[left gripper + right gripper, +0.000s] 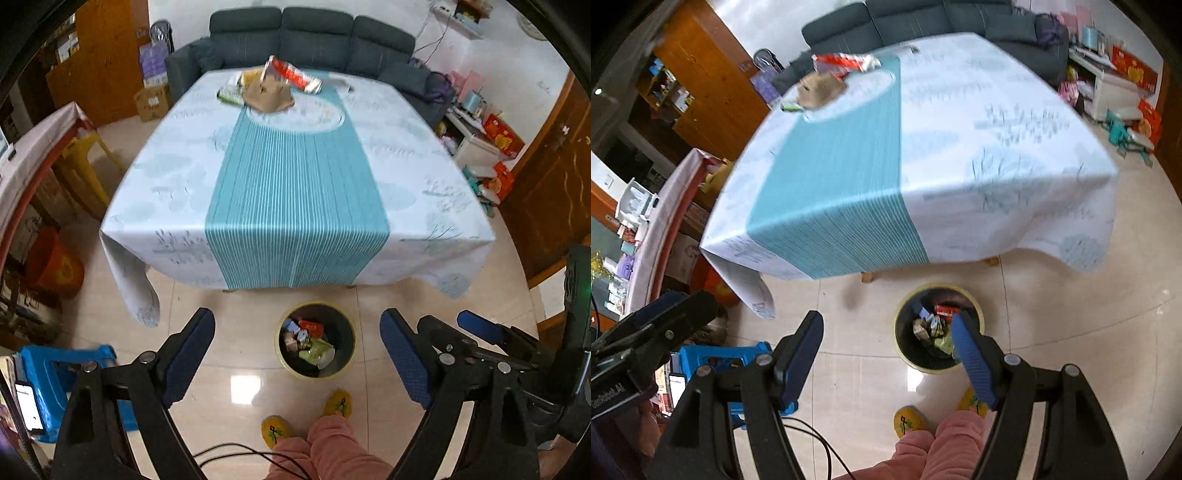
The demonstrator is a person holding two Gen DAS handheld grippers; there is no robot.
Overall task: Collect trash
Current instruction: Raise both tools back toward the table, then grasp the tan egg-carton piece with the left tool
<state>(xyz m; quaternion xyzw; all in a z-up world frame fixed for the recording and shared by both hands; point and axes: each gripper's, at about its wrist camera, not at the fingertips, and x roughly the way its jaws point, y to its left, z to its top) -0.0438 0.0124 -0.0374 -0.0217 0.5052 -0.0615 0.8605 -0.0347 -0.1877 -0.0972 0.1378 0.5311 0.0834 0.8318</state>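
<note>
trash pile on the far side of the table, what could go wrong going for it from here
The trash pile lies at the far end of the table, so leaning across with the open, empty left gripper or right gripper could drag the loose tablecloth. The trash bin stands on the floor at the person's feet and might get kicked over.

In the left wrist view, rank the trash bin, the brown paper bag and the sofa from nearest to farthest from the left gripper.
1. Trash bin: on the floor between the left gripper fingers.
2. Brown paper bag: at the table's far end.
3. Sofa: behind the table, against the wall.
</note>
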